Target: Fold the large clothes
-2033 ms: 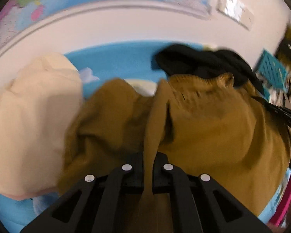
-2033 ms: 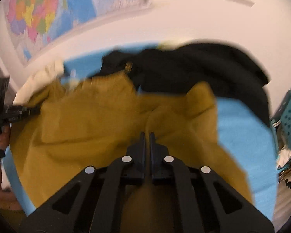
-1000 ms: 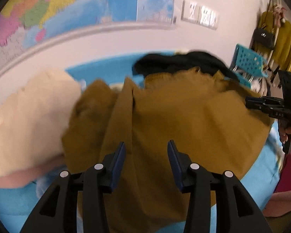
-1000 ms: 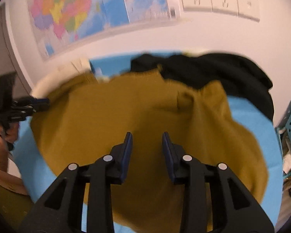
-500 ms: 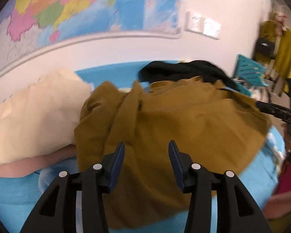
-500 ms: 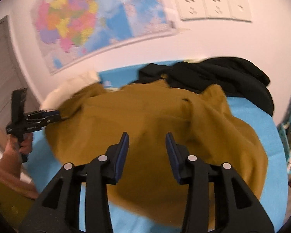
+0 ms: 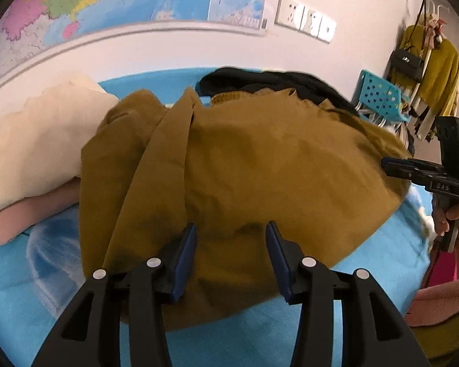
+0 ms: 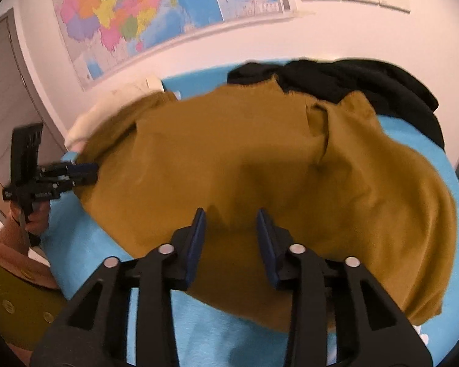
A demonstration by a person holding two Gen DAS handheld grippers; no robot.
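Mustard woven garment (image 7: 260, 168) – creased, rounded – blankets smooth blue surface (image 7: 260, 336).

We see a plain mustard-brown cloth garment (image 7: 260, 165) on a bright blue worktop (image 7: 260, 336), a black crumpled garment (image 8: 352, 82) at twelve o'clock, and a cream cloth pile (image 7: 39, 134) at nine o'clock.

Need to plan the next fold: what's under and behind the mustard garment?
The mustard garment lies on a blue sheet. Behind it sits a black garment, its near edge covered. A cream garment lies beside it. Anything beneath the middle is hidden.
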